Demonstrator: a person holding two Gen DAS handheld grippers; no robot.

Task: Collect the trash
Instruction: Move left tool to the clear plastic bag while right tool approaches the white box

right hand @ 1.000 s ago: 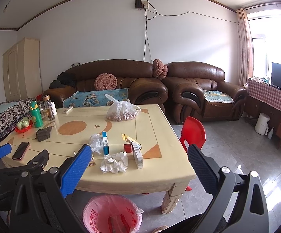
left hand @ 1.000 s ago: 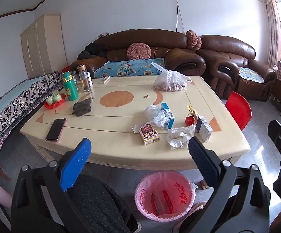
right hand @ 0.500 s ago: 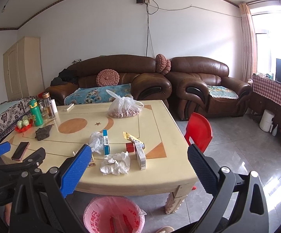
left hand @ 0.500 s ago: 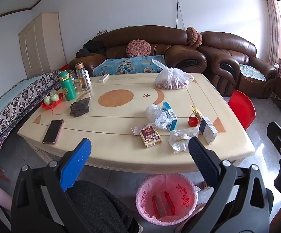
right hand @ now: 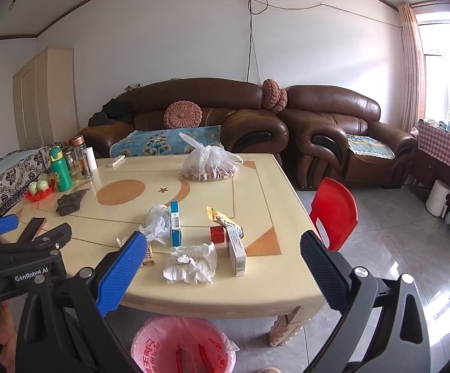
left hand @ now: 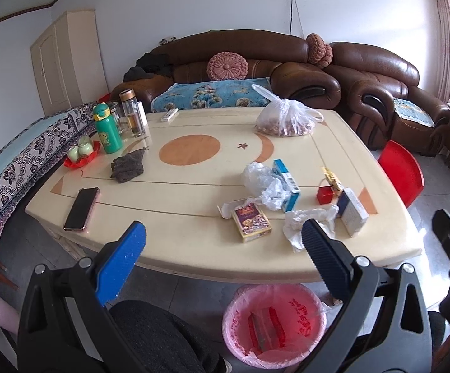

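Note:
On the cream table [left hand: 193, 236] near its front edge lie a crumpled white tissue [left hand: 308, 222] [right hand: 190, 262], a clear crumpled plastic wrap [left hand: 262, 180] [right hand: 158, 222], a blue-and-white box [left hand: 287, 183], a brown card pack [left hand: 251, 222], a white box [left hand: 354, 216], a small red box [left hand: 324, 194] and a yellow wrapper [left hand: 332, 180]. A pink-lined bin [left hand: 274, 323] [right hand: 183, 345] stands on the floor under that edge. My left gripper [left hand: 221, 233] hangs open before the edge, holding nothing. My right gripper [right hand: 223, 239] is open and empty too, to the right of the left one.
Further back on the table are a phone [left hand: 81, 203], a dark cloth [left hand: 128, 166], a green bottle [left hand: 108, 130], glass flasks and a bag of nuts [left hand: 284, 118]. A red chair [left hand: 400, 174] stands right of the table. Brown sofas line the back wall. A person's knee [left hand: 150, 326] is below.
Both views have drawn a little closer to the table and risen, so the top shows more from above. Both grippers stayed open and nothing on the table moved.

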